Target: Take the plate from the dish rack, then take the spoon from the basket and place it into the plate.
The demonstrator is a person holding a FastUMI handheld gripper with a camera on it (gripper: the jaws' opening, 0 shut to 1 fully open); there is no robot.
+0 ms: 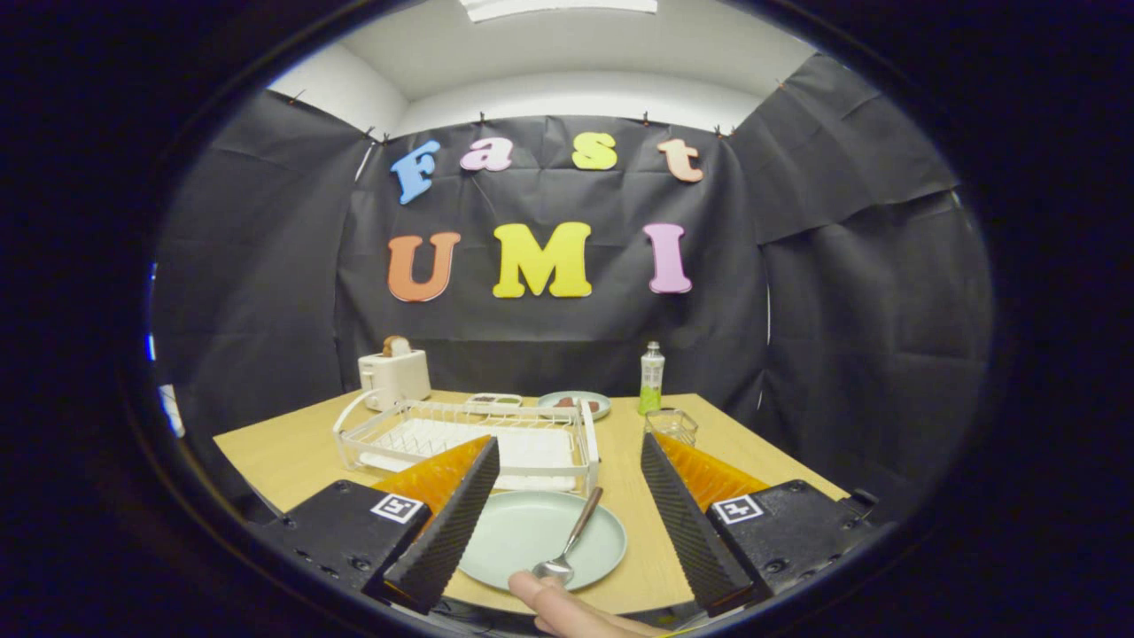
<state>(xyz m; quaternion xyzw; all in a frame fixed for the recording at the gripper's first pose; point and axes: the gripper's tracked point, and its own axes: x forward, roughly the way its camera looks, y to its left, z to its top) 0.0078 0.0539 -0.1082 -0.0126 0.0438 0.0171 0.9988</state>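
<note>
Dish rack (461,439) sits empty just behind the plate (523,540). The plate lies flat between the gripper (563,523) fingers, which stand wide apart, holding nothing. Spoon (571,542) rests in plate; likely light, stiff, slippery, best pinched mid-handle. A finger (558,607) touches the plate's near rim.

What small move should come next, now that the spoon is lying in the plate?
Probably just back the gripper away and stop. The spoon already rests in the plate on the table in front of the dish rack, the gripper is open and holds nothing, and a finger sits at the spoon's bowl.
</note>
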